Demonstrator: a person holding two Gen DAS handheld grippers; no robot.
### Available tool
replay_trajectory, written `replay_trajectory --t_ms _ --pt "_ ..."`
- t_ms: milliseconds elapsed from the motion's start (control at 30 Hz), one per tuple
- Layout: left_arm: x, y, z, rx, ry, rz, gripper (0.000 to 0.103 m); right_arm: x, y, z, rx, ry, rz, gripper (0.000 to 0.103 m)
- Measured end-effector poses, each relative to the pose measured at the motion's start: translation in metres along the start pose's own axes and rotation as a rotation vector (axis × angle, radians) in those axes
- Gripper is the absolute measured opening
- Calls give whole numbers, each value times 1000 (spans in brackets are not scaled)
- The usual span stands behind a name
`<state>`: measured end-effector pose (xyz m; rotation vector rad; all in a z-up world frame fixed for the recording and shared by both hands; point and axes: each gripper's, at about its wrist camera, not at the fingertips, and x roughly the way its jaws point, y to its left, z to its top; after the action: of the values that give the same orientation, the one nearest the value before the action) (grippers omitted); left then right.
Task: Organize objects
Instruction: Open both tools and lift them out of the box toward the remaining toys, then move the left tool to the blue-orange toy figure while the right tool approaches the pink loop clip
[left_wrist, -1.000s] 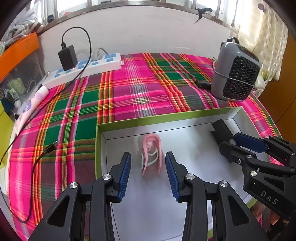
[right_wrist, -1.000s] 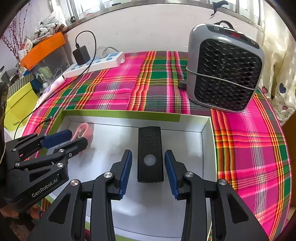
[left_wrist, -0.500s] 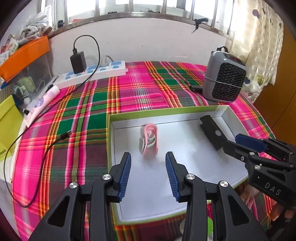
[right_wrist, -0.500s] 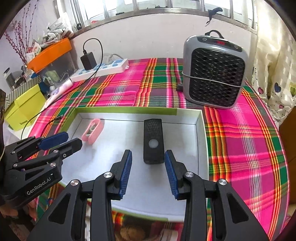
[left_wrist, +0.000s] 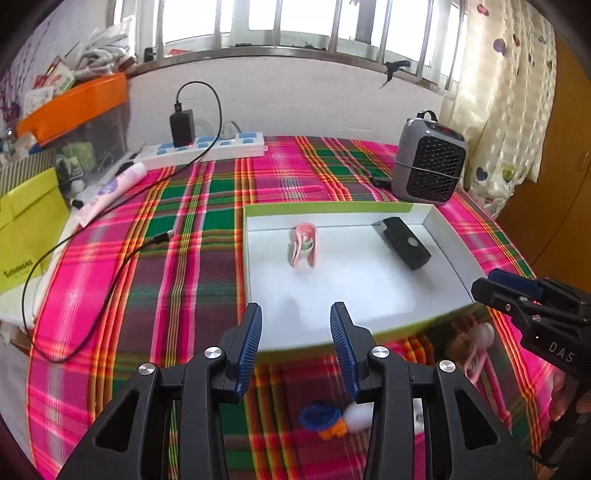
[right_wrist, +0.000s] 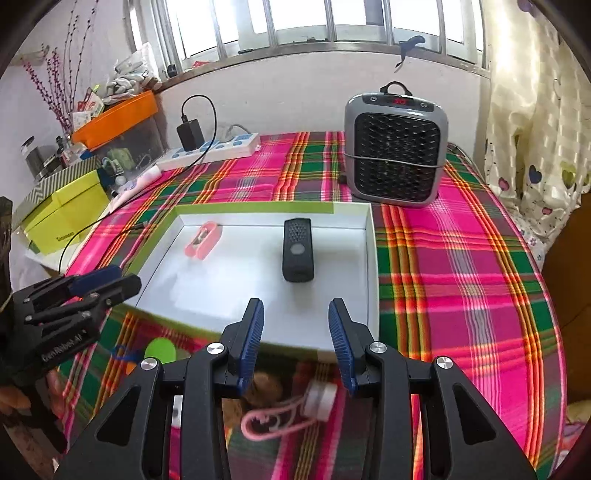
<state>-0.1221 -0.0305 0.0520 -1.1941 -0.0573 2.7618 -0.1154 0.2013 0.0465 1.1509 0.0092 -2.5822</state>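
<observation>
On the plaid cloth (left_wrist: 207, 236) sits a shallow white tray (left_wrist: 373, 291) with a green rim. Toward its left lies a pink clip (left_wrist: 303, 244), and to the right of it, well apart, a black remote-like device (left_wrist: 404, 242); the rest of the tray floor is bare. Both things lie flat toward the far wall of the tray.

Near its front edge hangs the left gripper (left_wrist: 295, 332), blue-padded jaws partly apart with nothing between them. The right gripper (right_wrist: 295, 330) hangs over the tray's front right part in the same way, jaws partly apart and empty.

In front of the tray, on the cloth, lie blurred small things: a blue and orange toy (left_wrist: 323, 421), a green disc (right_wrist: 159, 350), and a white piece on a pink loop (right_wrist: 288, 413).

Farther back, from left to right, stand a yellow box (right_wrist: 64, 216), an orange-lidded bin (right_wrist: 118, 125), a white power strip (right_wrist: 210, 149) with a black charger (right_wrist: 190, 136) plugged in, and a grey heater (right_wrist: 395, 147). Behind them runs a barred window (right_wrist: 332, 22), with a patterned curtain (right_wrist: 535, 110) at the right.
</observation>
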Motion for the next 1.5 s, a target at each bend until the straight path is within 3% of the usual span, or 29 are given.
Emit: replay_trajectory --t_ms 433,967,1500 --pt "-9 19 -40 -98 41 -71 37 -23 1 -29 -31 -26 -12 38" --pt "5 9 -56 -93 115 -131 37 -24 -3 -50 -14 -2 0 38" --pt "-8 11 -62 -63 86 -85 37 -15 15 -65 -31 39 8 38"
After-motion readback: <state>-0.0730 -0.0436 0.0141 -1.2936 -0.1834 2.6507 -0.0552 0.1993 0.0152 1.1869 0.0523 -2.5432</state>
